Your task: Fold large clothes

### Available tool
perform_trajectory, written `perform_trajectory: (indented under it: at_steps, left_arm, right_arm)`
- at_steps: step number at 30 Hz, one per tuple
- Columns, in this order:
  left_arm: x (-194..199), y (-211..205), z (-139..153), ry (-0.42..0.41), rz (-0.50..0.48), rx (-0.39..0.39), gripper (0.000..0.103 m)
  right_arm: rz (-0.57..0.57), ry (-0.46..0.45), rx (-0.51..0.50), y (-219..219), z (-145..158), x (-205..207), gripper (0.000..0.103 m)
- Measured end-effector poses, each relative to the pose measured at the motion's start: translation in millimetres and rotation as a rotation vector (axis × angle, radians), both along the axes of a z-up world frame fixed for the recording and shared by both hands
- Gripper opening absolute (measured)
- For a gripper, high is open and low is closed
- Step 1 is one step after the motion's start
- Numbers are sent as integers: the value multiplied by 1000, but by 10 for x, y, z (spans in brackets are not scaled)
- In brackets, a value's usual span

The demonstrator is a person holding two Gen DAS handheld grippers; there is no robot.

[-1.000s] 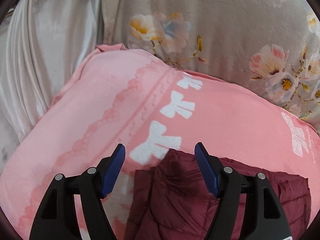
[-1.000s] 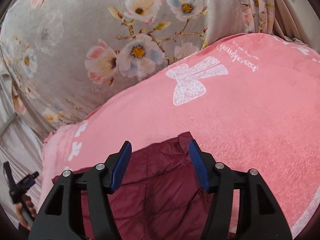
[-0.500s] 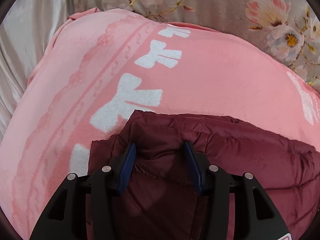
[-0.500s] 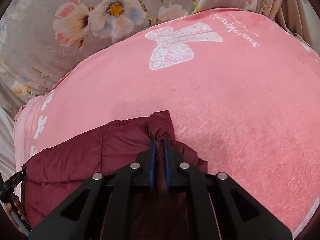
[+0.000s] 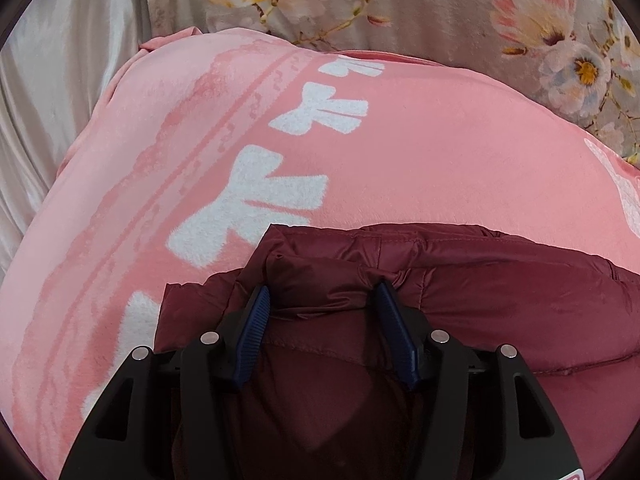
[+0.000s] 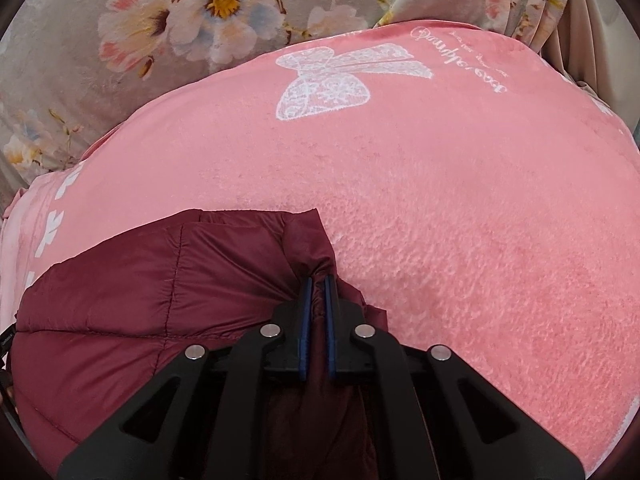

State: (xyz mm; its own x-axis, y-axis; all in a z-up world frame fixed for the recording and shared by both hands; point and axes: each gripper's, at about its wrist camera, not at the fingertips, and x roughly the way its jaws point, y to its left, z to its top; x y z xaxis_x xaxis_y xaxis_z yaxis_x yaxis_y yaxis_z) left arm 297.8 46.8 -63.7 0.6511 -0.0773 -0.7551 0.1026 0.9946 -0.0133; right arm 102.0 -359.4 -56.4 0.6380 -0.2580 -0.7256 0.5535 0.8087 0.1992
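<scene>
A dark red quilted jacket (image 5: 500, 292) lies on a pink blanket (image 5: 420, 152) with white bows. In the left wrist view my left gripper (image 5: 322, 300) is open, its blue pads either side of a puffed fold at the jacket's left corner, the fabric bulging between them. In the right wrist view the jacket (image 6: 140, 288) fills the lower left. My right gripper (image 6: 316, 284) is shut on the jacket's right corner, fabric pinched between the pads.
A grey floral bedspread (image 5: 460, 8) lies beyond the blanket, also in the right wrist view (image 6: 120, 40). Pale satin curtain fabric (image 5: 60, 60) hangs at the far left. The pink blanket (image 6: 460, 200) stretches wide to the right of the jacket.
Both grippers came down onto the jacket's corners. The right one closed on its corner. The left jaws narrowed around the fold but stay apart.
</scene>
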Motion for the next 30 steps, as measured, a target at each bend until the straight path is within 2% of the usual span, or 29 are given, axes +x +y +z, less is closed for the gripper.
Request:
perform_trajectory:
  at_steps: [2,3,4,6,9,12,14,17,18,20,27,30]
  left_arm:
    - [5,11,22,10,4,2,57]
    - [-11,23,64,17,17,16,57]
    - [-43,41,134,18,37,30,55]
    - [-186,85,389,-21,62,7,50]
    - [-424,-64,797,-100,-6,-45,50]
    - [-615,-485,958,-126,-127,-33,51]
    - [-672,-785,865,-99,-196,-12,51]
    - [-653,-1121,540,-25,-238,48,51]
    - [-629,-1186,416,3,-243,56,51]
    - [-623,-1243,242,1,-224,87,53]
    - [-573,-1267,82,-31,-193,72,58]
    - [-559,-1286,52,-43,-188,77,60]
  right_arm:
    - [-15,-4,3,-24,43,-35,8]
    - [-43,0,-30,16,131,-82,11]
    - [-58,-19,-64,81,251,-145,14]
    - [-30,-98,-101,273,513,-245,14]
    - [101,-159,-114,696,802,-165,16]
    - [317,-146,-127,1303,855,129,20]
    - [443,-108,-136,1681,763,351,19]
    - [501,-28,-174,1933,541,581,19]
    - [499,-3,-168,1938,448,654,19]
    - [478,22,-144,1854,300,714,19]
    - [425,-3,-29,1544,68,771,19]
    - [420,-12,-38,1562,18,779,19]
